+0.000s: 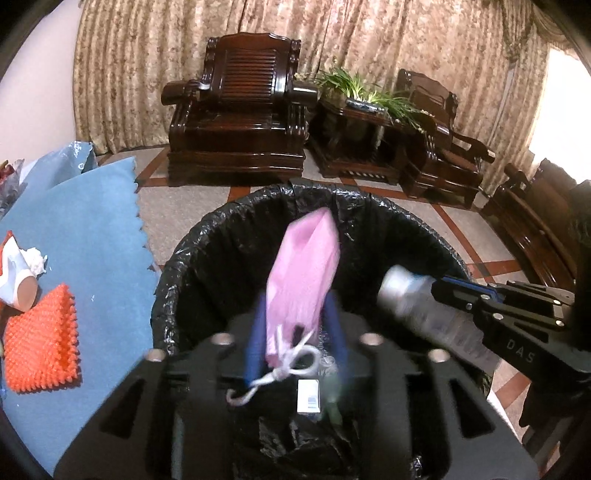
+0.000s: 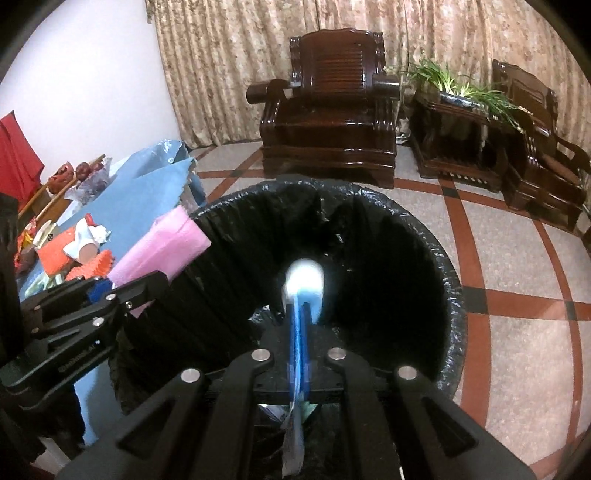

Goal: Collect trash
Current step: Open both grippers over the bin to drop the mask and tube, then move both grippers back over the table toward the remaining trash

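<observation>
**K:** Left gripper [image 1: 295, 325] is nearest the lens in its own view, blue fingers [image 1: 255, 343] apart with a pink face mask [image 1: 303, 273] between them. White ear loop [image 1: 291, 365] dangles off the bottom end. Can't tell if the pads actually pinch it, the mask is motion-blurred.

**R:** Where's it sitting relative to the bin?

**K:** Directly over the mouth of the black-lined trash bin [image 1: 177, 258]. Some scraps already show down inside, incl. a white label [image 1: 308, 400].

**R:** Right side?

**K:** Right gripper [image 2: 301, 306] has its jaws closed onto a clear plastic bottle [image 2: 304, 282], white cap end pointing forward, also blurred. From the left wrist view the bottle [image 1: 417, 306] comes in from the right, above the bin's opening. Crushed body of it runs back between the fingers.

**R:** Both grippers over the same bin then.

**K:** Yes. Right wrist view shows the left gripper [image 2: 99, 291] at the bin's left rim [image 2: 452, 306] with the mask [image 2: 159, 251] sticking up past it.

**R:** Anything left on the table?

**K:** Blue cloth [image 1: 92, 229] just left of the bin, carrying an orange spiky mat [image 1: 40, 350], a tipped paper cup [image 1: 14, 280] and a crumpled white tissue [image 1: 35, 258]. Cup lies touching the mat's upper edge, tissue right beside the cup.

**R:** Background?

**K:** Dark wooden armchair [image 1: 240, 110] against beige curtains [image 1: 369, 33], side table with a green plant [image 1: 354, 85] next to it, tiled floor [image 2: 517, 258] with red bands.
</observation>
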The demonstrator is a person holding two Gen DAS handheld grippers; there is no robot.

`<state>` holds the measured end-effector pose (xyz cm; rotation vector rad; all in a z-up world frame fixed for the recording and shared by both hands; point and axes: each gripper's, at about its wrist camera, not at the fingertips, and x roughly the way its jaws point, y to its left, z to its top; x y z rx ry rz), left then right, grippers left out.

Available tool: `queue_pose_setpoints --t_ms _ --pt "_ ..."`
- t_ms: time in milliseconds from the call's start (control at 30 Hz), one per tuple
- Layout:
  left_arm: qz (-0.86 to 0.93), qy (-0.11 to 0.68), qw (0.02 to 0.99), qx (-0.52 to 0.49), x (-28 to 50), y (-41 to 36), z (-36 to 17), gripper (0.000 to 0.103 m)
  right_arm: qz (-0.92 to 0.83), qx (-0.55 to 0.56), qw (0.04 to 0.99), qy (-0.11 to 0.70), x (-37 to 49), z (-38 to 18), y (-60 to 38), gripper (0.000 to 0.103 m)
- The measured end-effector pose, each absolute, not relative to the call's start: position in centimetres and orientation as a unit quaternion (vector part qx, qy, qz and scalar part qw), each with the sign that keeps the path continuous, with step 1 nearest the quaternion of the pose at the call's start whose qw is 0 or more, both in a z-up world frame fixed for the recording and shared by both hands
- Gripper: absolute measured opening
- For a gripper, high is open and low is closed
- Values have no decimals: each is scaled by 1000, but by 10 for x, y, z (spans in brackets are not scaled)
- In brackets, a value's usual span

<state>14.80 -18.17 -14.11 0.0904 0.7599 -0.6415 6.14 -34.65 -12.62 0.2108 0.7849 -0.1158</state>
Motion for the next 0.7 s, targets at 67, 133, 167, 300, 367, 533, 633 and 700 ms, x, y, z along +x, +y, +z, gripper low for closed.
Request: queue_pose_setpoints --t_ms 67,133,167,300,367,533,633,700 --pt "-308 362 879 39 147 -180 -139 55 -59 101 917 382 61 -126 -346 9" --pt "-306 359 881 37 146 -177 -137 66 -64 100 917 381 60 -125 -348 20" --pt "-304 357 883 37 146 -175 -135 68 -66 100 917 379 59 -125 -348 28" --pt "-289 345 892 37 144 -162 -128 85 -73 95 922 367 56 -120 -345 63" --pt "-283 339 897 34 146 -152 -123 89 -78 88 928 354 55 -116 -343 85" --pt "-249 326 911 26 147 -124 -111 93 -69 83 938 328 57 -104 -330 97" --pt "-225 317 921 19 148 -103 -103 93 -60 80 942 321 62 -99 -321 97" --pt "-213 313 925 18 149 -92 -99 94 -54 80 943 319 66 -97 -315 97"
